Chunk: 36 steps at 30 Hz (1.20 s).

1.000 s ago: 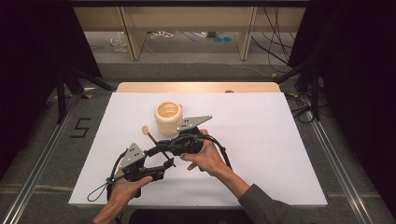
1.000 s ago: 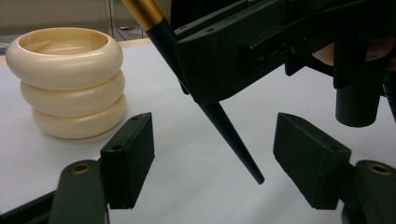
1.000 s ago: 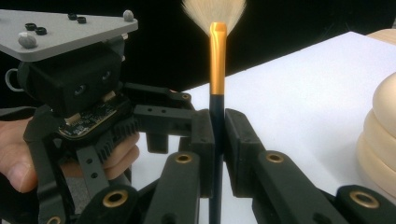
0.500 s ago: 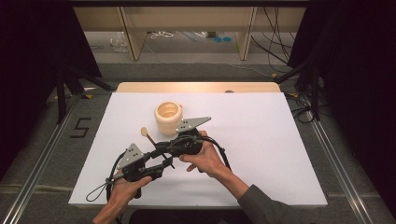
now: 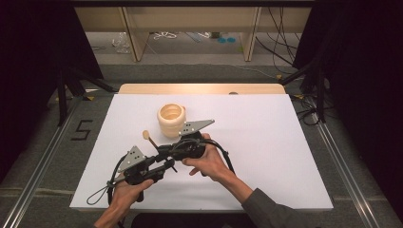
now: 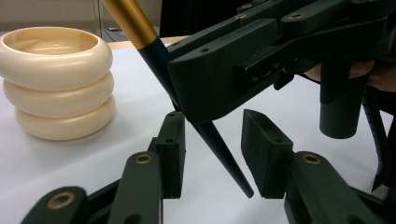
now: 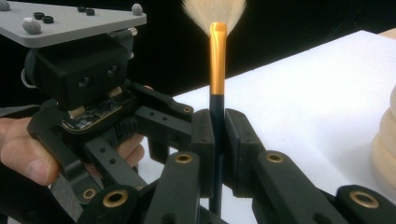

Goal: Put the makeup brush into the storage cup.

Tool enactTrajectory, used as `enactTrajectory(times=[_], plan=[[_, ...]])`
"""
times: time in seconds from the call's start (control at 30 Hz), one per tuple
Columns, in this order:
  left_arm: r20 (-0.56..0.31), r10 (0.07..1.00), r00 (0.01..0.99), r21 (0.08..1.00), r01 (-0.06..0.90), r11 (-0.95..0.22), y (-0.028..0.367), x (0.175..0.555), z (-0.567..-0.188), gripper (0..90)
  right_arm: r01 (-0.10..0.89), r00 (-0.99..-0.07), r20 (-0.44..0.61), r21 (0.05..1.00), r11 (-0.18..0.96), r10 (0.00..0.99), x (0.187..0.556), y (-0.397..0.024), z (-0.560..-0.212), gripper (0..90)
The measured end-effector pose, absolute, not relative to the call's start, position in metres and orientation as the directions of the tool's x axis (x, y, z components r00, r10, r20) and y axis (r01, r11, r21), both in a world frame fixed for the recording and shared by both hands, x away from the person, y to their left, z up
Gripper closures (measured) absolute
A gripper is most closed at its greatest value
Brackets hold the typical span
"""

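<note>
A makeup brush (image 7: pixel 217 51) with pale bristles, a gold ferrule and a dark tapered handle stands upright in my right gripper (image 7: pixel 217 116), which is shut on the handle. In the high view the brush (image 5: pixel 151 141) rises just left of the right gripper (image 5: pixel 161 153). My left gripper (image 6: pixel 213 122) has just been closing its jaws. The brush's pointed handle end (image 6: pixel 224 158) hangs between them, with a gap still showing on each side. A cream ribbed cup (image 5: pixel 171 119) stands upright on the white table (image 5: pixel 266 142) behind both grippers.
The cup (image 6: pixel 56 79) sits close on the left in the left gripper view. The right gripper's black body (image 6: pixel 224 74) crosses above the left jaws. The left gripper's body (image 7: pixel 79 84) is near the brush. Cables trail at the table's front left (image 5: pixel 97 194).
Both hands stay where they were. The left gripper's jaws look slightly narrower around the brush handle than one second ago.
</note>
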<state>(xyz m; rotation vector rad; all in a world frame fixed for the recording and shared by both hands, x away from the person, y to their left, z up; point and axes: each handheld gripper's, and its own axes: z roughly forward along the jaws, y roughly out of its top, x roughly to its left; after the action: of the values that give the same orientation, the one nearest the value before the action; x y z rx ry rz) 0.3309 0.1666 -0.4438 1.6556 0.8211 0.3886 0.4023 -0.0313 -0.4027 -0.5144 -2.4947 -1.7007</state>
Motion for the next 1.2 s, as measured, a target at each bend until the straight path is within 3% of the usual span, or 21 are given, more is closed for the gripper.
enactTrajectory(times=[0.9,1.2], plan=[[-0.253,0.678,0.69,0.931,0.365,-0.024,0.169,0.329,-0.444,79.7,0.294,-0.947,0.231,0.901,0.319,0.222,0.399,-0.037,-0.401,83.5],[-0.238,0.685,0.689,0.929,0.367,-0.046,0.17,0.329,-0.444,83.7,0.286,-0.949,0.22,0.902,0.322,0.224,0.397,-0.043,-0.399,81.6]])
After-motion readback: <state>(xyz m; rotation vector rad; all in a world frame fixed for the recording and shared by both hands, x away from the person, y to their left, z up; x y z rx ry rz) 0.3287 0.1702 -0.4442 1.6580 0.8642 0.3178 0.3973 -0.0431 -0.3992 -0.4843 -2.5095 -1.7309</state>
